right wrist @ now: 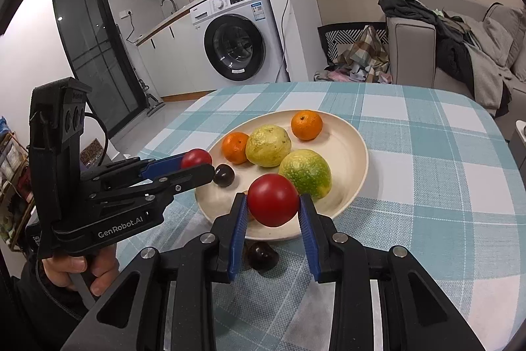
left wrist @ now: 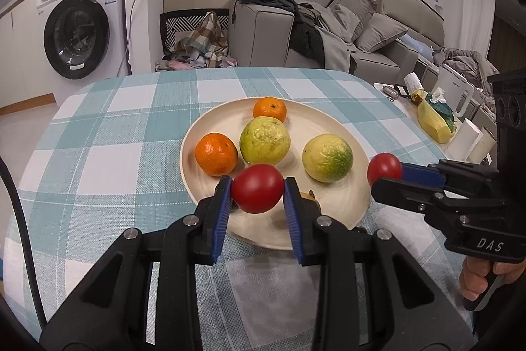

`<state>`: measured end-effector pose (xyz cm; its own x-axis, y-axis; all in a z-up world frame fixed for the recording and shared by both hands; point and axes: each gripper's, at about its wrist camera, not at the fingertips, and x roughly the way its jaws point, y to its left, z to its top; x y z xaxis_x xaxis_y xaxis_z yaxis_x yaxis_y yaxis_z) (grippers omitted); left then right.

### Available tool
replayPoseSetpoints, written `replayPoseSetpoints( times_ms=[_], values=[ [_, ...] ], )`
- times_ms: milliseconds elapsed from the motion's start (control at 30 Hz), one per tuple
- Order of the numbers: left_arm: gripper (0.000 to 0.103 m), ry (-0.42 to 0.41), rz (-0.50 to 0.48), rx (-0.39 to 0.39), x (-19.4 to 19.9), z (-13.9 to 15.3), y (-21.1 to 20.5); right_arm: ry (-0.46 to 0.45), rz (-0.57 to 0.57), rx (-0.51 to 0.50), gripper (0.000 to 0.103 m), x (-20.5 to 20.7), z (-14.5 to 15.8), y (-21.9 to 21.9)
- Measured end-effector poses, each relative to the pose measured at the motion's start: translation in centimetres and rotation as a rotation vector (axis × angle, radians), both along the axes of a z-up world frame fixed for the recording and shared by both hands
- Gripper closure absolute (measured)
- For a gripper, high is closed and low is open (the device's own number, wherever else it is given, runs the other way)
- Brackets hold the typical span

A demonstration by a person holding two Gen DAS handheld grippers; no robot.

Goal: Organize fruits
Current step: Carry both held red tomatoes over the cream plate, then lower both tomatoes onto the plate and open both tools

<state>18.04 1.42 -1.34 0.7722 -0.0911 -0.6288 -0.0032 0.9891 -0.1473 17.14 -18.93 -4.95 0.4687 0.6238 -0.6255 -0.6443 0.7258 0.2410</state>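
A cream plate (left wrist: 328, 213) (right wrist: 348, 153) on the checked tablecloth holds two oranges (left wrist: 216, 153) (left wrist: 270, 109) and two yellow-green fruits (left wrist: 264, 140) (left wrist: 327, 157). My left gripper (left wrist: 258, 189) is shut on a red tomato (left wrist: 258, 188) above the plate's near rim; it also shows in the right wrist view (right wrist: 200, 165). My right gripper (right wrist: 273, 206) is shut on a second red tomato (right wrist: 273, 204) above the plate's near edge; it shows in the left wrist view (left wrist: 383, 173) at the plate's right rim. A dark round fruit (right wrist: 223, 175) lies on the plate; another (right wrist: 263, 255) lies on the cloth below my right gripper.
A side table (left wrist: 381, 87) at the right carries a yellow bag (left wrist: 432, 120), a white kettle (left wrist: 453, 94) and cups. A washing machine (left wrist: 82, 22), a laundry basket (left wrist: 197, 38) and a grey sofa (left wrist: 328, 32) stand beyond the table's far edge.
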Motion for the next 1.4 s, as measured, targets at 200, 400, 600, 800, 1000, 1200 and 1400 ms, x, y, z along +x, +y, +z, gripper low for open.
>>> replayPoseSetpoints(
  times_ms=[200,400,600,800,1000,1200,1400],
  values=[
    [0.075,0.016,-0.002,-0.002,1.1,-0.8,0.2,0.026,0.001,-0.003,0.071,0.7,-0.5,0.2],
    [0.075,0.014,-0.01,-0.001,2.1,-1.0,0.2,0.041,0.01,-0.013,0.071,1.1,-0.8,0.8],
    [0.075,0.018,-0.008,-0.008,2.1,-1.3,0.2,0.069,0.016,-0.026,0.071,1.7,-1.6,1.1],
    [0.075,0.025,-0.013,-0.003,1.9,-1.5,0.0,0.078,0.014,-0.043,0.071,2.4,-2.1,1.6],
    [0.075,0.036,-0.009,0.008,1.9,-1.7,0.0,0.067,-0.017,-0.067,0.071,3.1,-2.3,2.0],
    [0.075,0.032,-0.015,0.019,1.6,-1.7,-0.2,0.057,-0.036,-0.062,0.071,3.1,-2.2,1.5],
    [0.075,0.029,-0.019,0.019,1.3,-1.7,-0.3,0.042,-0.043,-0.064,0.071,2.7,-2.1,1.3]
  ],
)
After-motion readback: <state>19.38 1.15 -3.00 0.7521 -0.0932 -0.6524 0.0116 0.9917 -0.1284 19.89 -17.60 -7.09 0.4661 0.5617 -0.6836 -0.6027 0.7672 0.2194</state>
